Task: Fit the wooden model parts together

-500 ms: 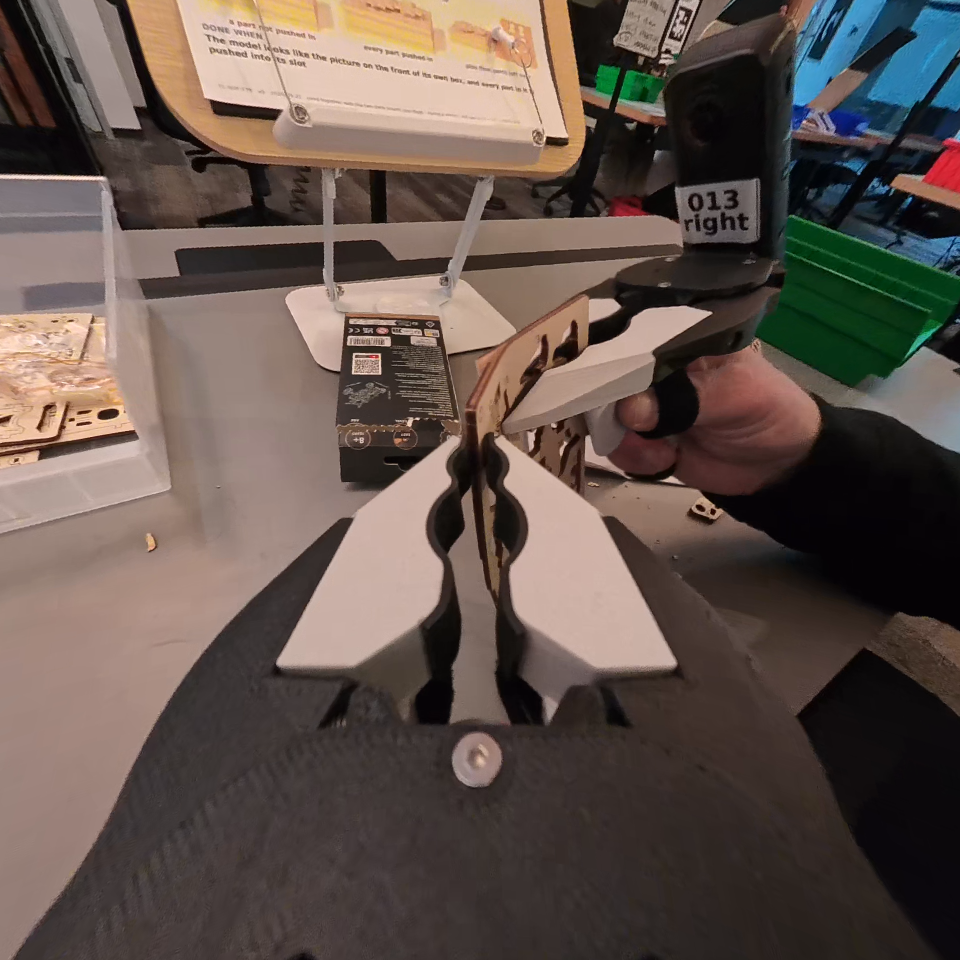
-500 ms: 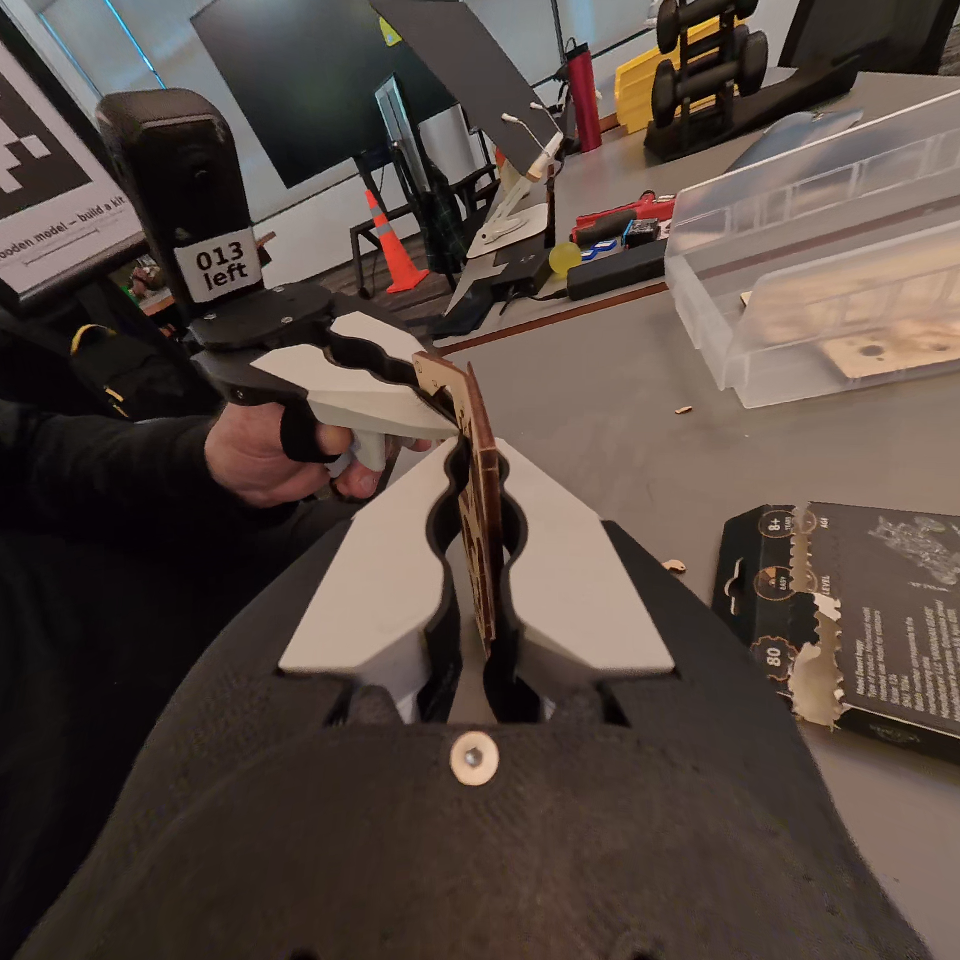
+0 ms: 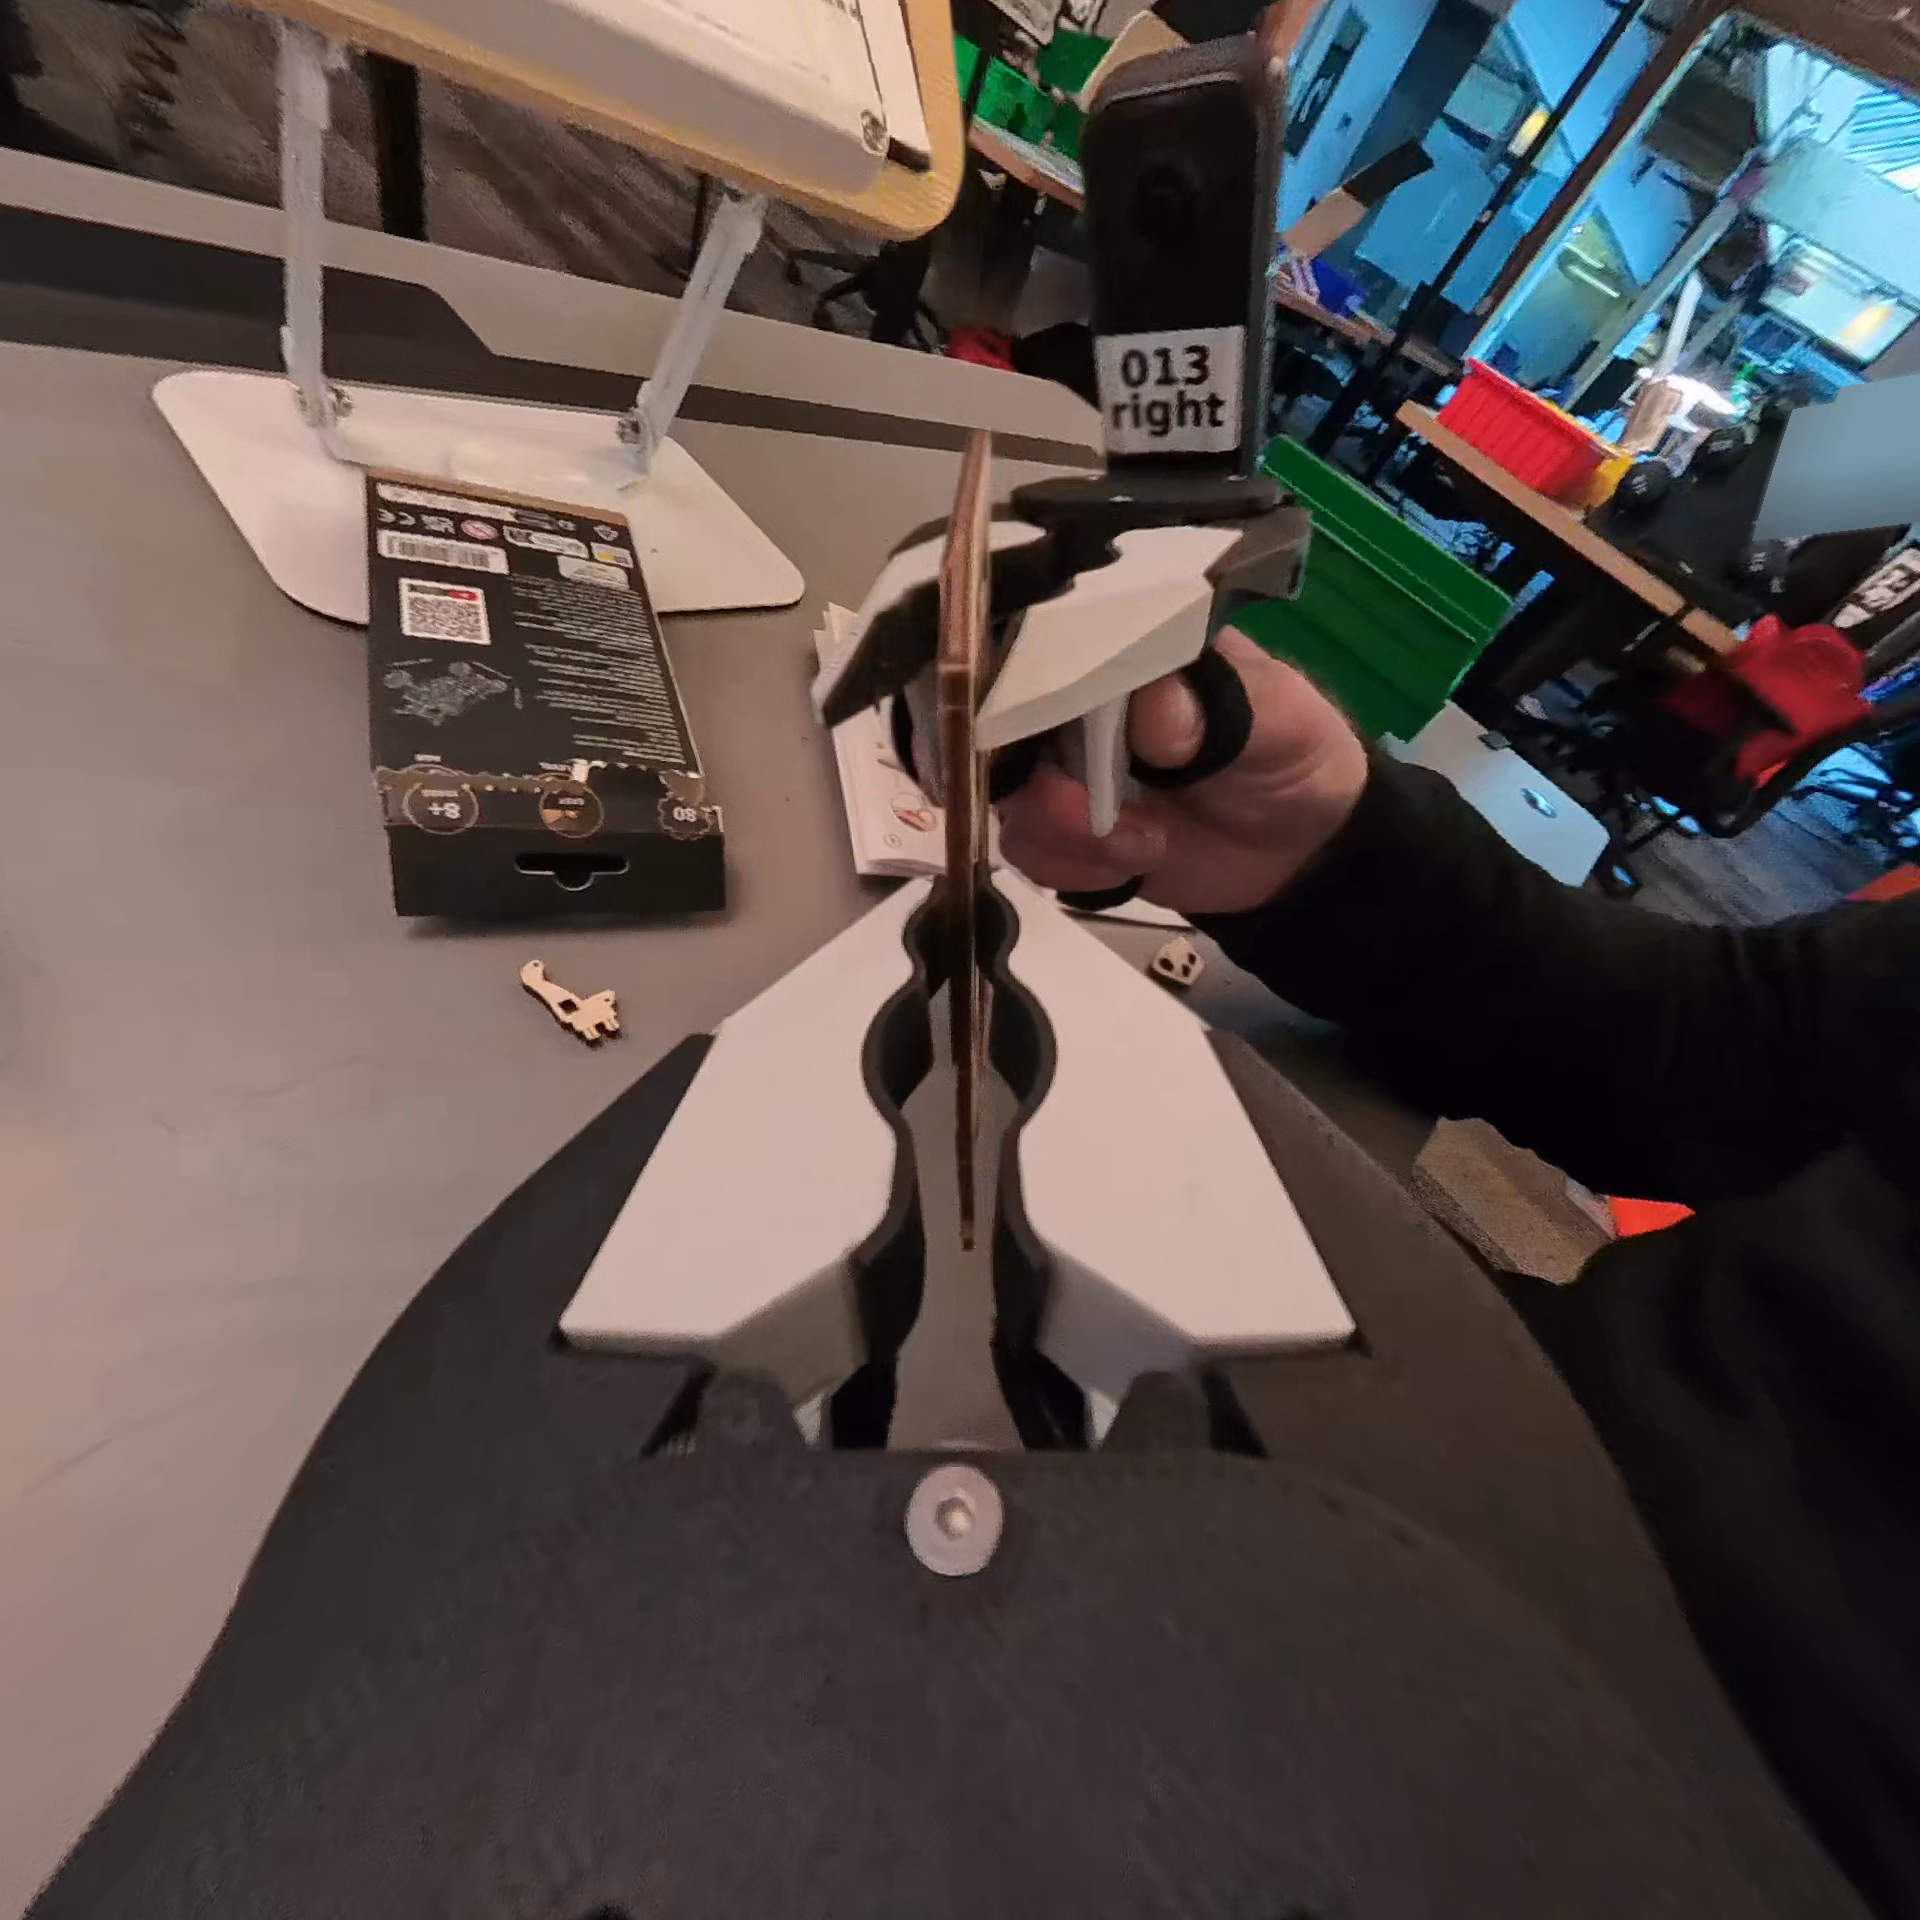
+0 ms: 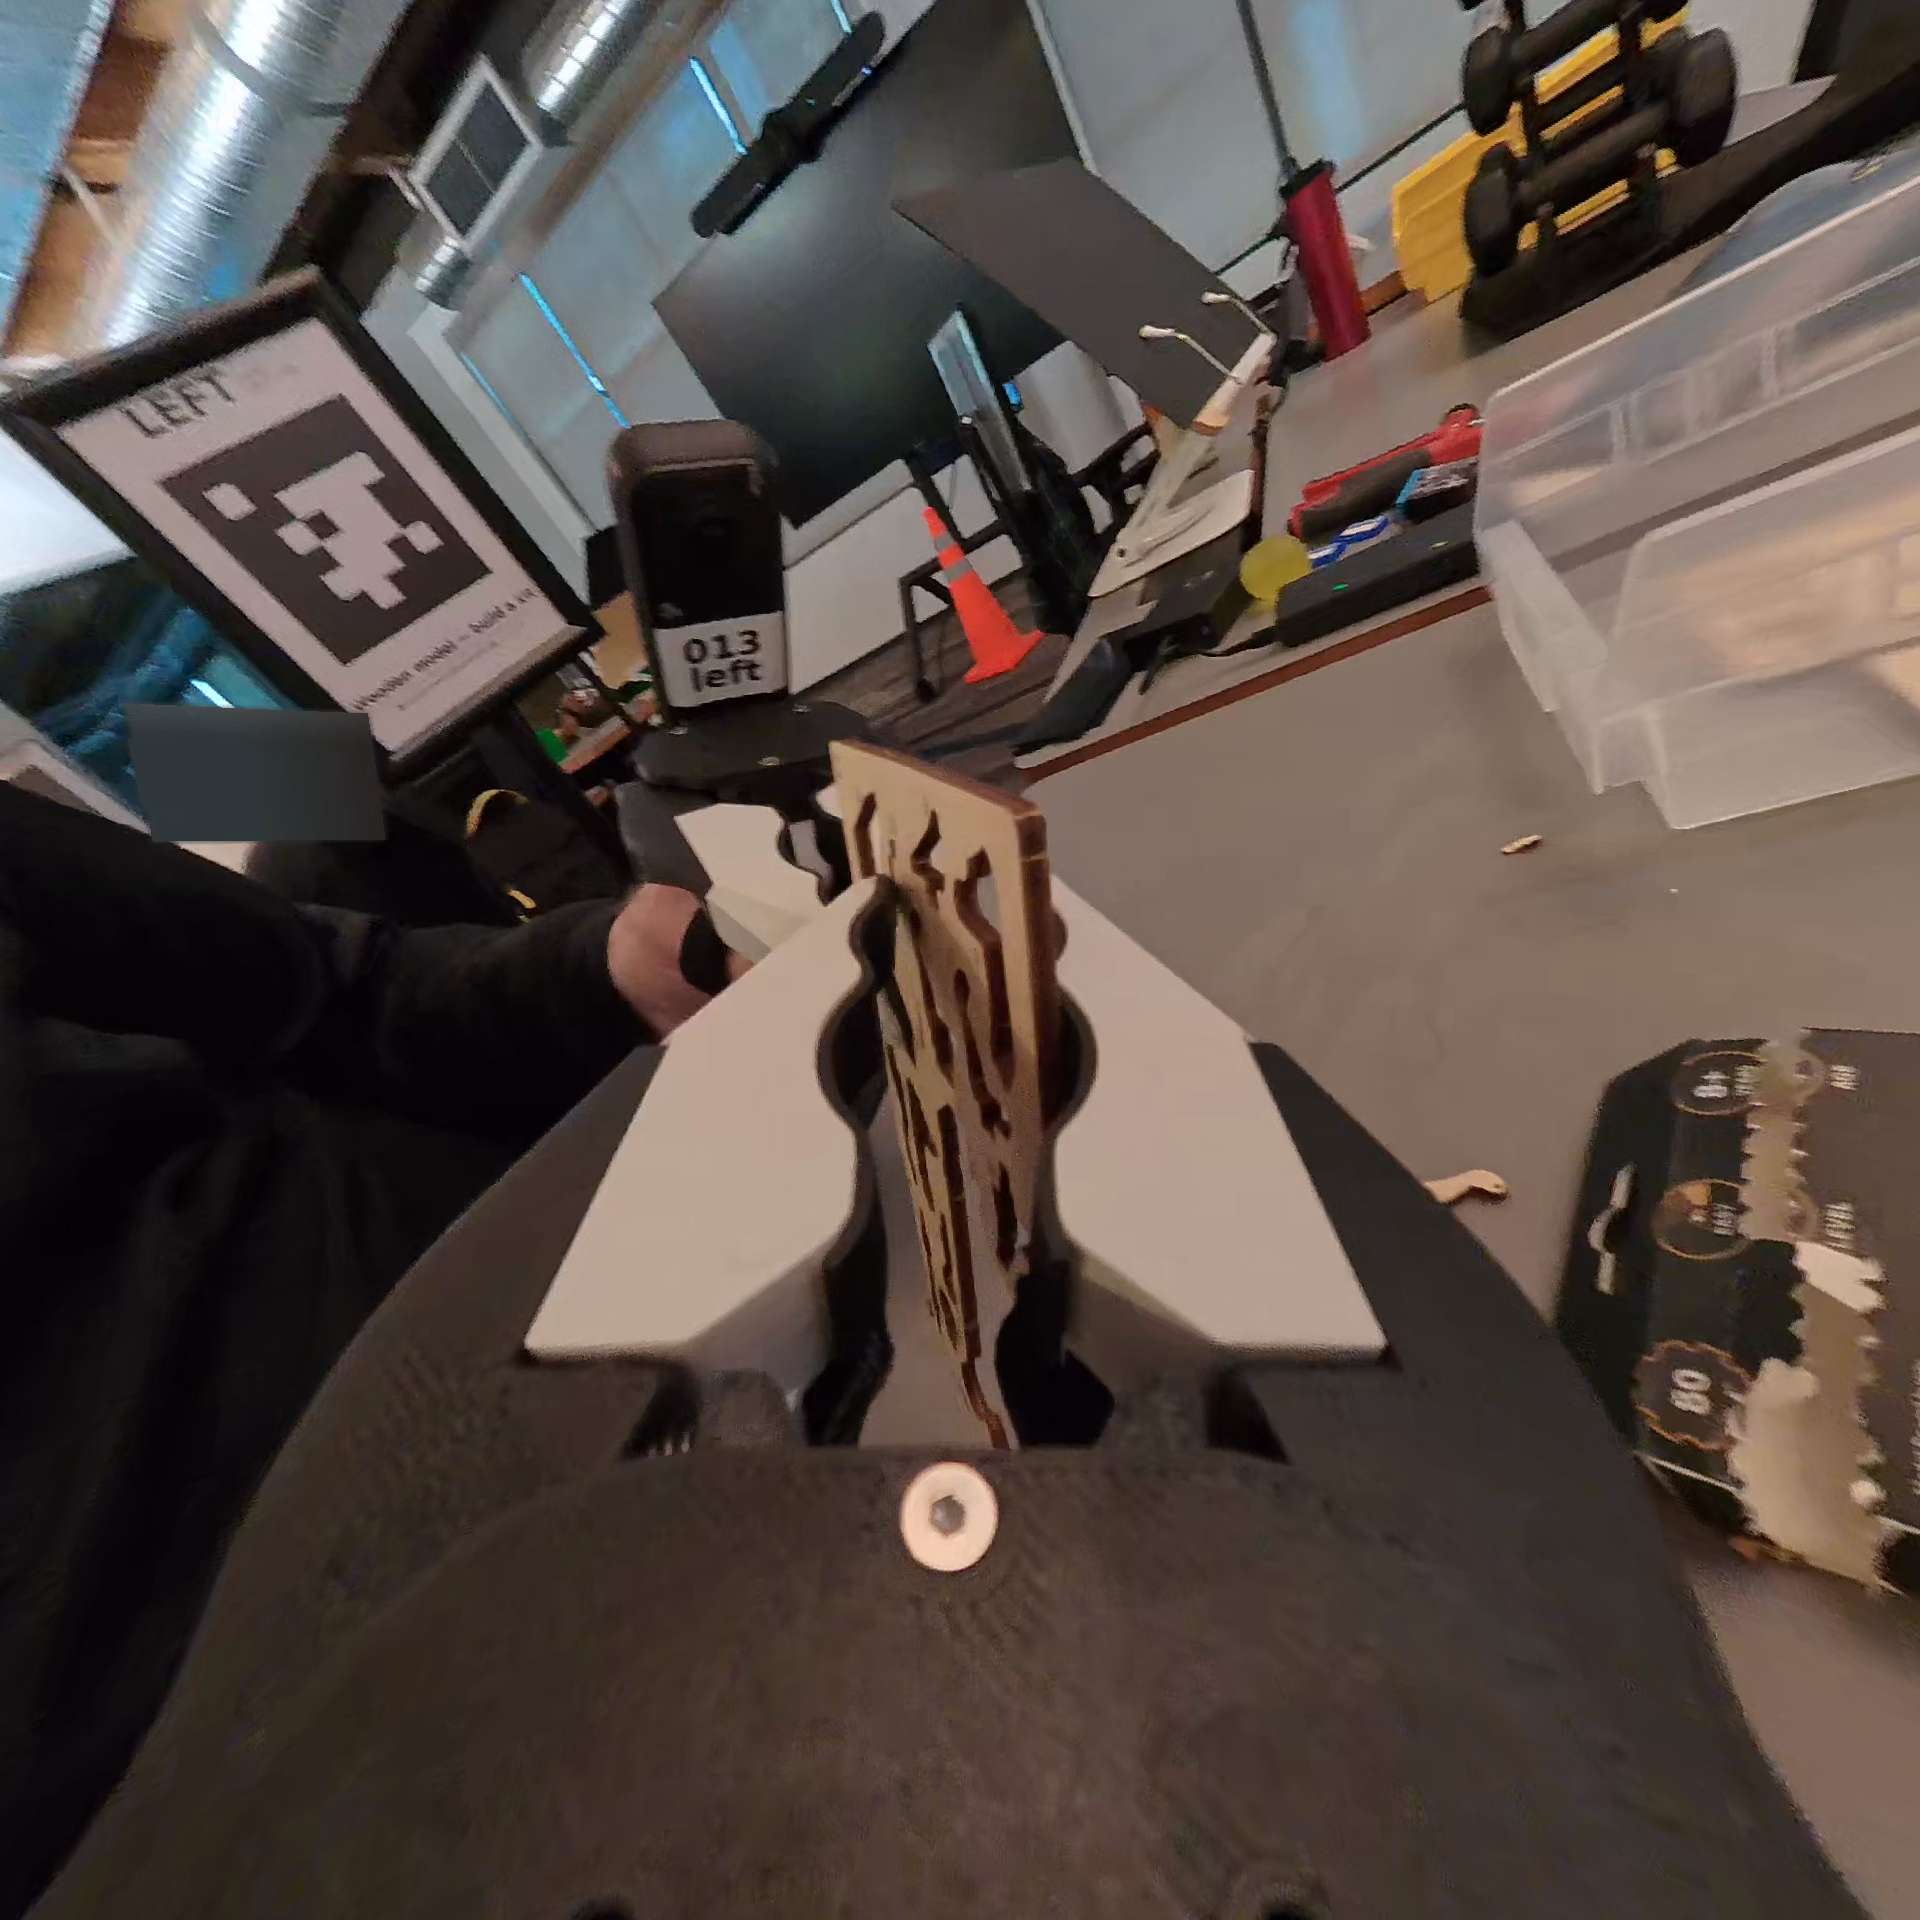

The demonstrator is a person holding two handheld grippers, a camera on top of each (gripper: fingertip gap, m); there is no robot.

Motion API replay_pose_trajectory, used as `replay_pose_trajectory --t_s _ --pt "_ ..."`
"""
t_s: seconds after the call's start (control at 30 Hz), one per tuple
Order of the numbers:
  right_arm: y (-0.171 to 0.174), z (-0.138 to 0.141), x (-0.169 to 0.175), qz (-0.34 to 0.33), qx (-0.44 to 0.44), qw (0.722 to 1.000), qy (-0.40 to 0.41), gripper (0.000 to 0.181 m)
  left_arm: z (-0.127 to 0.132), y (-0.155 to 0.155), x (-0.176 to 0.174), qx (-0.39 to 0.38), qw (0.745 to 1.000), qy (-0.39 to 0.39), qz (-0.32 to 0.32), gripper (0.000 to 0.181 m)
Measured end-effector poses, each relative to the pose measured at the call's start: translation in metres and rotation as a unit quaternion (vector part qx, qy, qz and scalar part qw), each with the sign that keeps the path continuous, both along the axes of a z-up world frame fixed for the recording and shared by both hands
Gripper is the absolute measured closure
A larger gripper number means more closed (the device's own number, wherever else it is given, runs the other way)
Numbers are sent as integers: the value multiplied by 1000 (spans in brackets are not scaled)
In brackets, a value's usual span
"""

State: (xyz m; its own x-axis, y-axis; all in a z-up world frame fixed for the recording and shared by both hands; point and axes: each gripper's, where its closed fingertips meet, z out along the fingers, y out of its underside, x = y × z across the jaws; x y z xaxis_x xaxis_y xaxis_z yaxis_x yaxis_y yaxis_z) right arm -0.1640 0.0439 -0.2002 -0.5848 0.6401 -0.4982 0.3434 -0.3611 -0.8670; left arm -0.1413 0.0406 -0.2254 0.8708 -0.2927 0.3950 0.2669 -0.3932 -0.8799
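Gripping one wooden sheet (image 3: pixel 964 790), both labelled grippers.

grey table (image 3: pixel 208 1091) | green bins (image 3: pixel 1371 623) | orange cone (image 4: pixel 982 613) (floor) | windows (image 4: pixel 582 260)

Wooden sheet (image 3: pixel 964 790) seen edge-on, face hidden

Document stand (image 3: pixel 665 94) cropped by top edge; clear bin (image 4: pixel 1714 540) cut off at right.

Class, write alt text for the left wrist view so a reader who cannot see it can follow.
Both hand-held grippers clamp one thin wooden sheet, seen edge-on and upright: the left hand-held gripper from the near side, the right hand-held gripper from beyond. On the grey table lie a black box and a small loose wooden piece.
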Motion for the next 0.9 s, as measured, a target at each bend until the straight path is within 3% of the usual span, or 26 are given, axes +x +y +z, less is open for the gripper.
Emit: replay_pose_trajectory --t_s 0.2,0.53,0.9 --pt "1 -10 1 -26 113 993 -10 147 -1 0 0 4 1000 4 16 180" --pt "2 -6 13 23 67 997 2 161 4 1 9 18 1000 0 -1 180" --pt "8 -10 6 -38 111 993 0 161 1 7 -1 14 993 102 53 179"
